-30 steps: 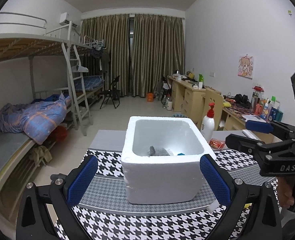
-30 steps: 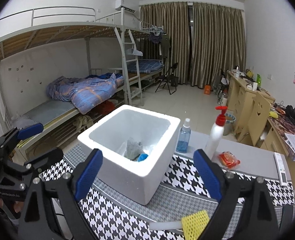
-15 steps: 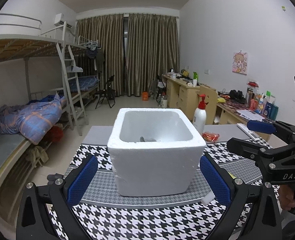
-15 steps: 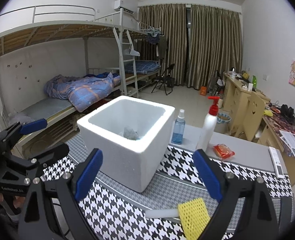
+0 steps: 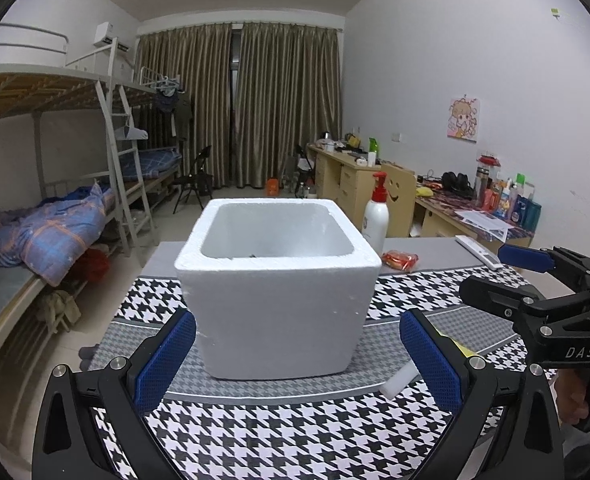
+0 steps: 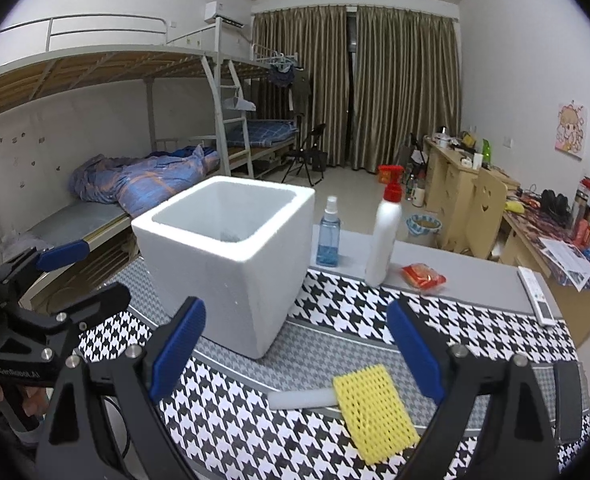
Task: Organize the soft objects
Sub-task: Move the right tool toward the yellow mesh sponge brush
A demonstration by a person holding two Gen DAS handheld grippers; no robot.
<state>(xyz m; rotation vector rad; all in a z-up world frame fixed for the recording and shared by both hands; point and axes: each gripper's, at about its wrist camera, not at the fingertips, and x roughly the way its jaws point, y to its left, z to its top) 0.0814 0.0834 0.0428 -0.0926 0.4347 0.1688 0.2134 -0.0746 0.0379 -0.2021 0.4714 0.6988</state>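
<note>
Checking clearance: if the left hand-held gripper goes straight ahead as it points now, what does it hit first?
Likely the near wall of the white foam box, centred between the open left hand-held gripper fingers; depth is unclear.

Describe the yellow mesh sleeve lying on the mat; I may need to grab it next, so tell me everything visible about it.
The yellow mesh sleeve looks like soft foam netting with a diamond-hole pattern, roughly rectangular and lying flat on the houndstooth mat. A white foam tube sticks out of its left end, so it wraps that tube. It lies apart from the white foam box, low between the open right tool's fingers; nothing grips it.
</note>
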